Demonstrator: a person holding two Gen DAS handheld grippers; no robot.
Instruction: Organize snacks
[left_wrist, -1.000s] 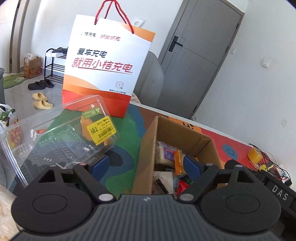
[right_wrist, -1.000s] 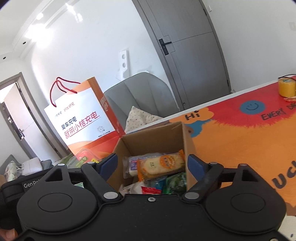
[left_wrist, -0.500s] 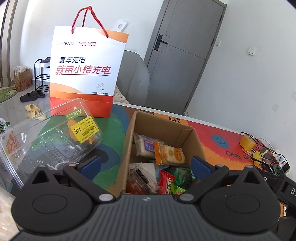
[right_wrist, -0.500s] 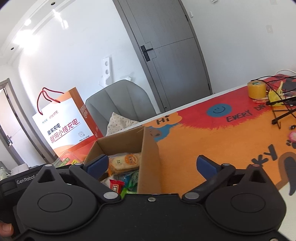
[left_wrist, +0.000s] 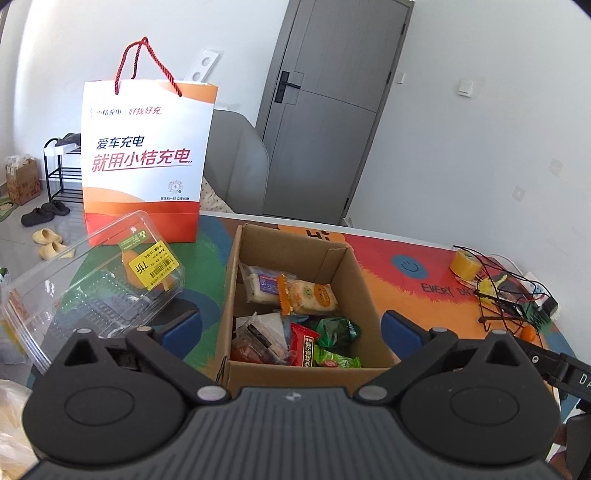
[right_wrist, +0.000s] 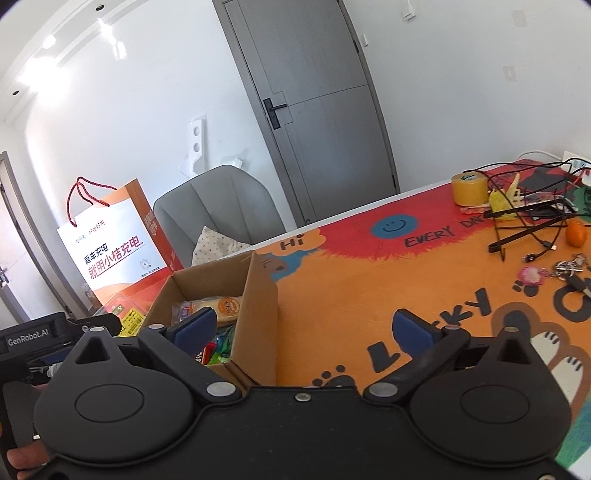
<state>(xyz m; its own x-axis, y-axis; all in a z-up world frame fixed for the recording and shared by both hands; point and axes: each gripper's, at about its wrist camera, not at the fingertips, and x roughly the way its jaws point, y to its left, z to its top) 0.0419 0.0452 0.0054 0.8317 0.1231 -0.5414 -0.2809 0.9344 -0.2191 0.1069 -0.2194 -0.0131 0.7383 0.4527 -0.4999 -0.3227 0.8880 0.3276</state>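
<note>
Hand-held grippers (left_wrist: 291, 328) (right_wrist: 314, 328) agape (box (left_wrist: 354, 258) between)

A table (right_wrist: 351, 280) covered by a bright orange, red and green cartoon mat carries an open brown cardboard box (left_wrist: 364, 291) near its middle. Left of the box lies a clear plastic clamshell container (left_wrist: 92, 280); behind that stands a white-and-orange paper gift bag (left_wrist: 147, 155). At the far right sit a yellow tape roll (right_wrist: 470, 188), tangled black cables (right_wrist: 532, 221) and a small orange fruit (right_wrist: 576, 233).

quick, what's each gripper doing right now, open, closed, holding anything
Left gripper: open wide, holding nothing; its jaws have just been opening, box ahead.
Right gripper: open wide, empty; jaws have just been opening too.
</note>
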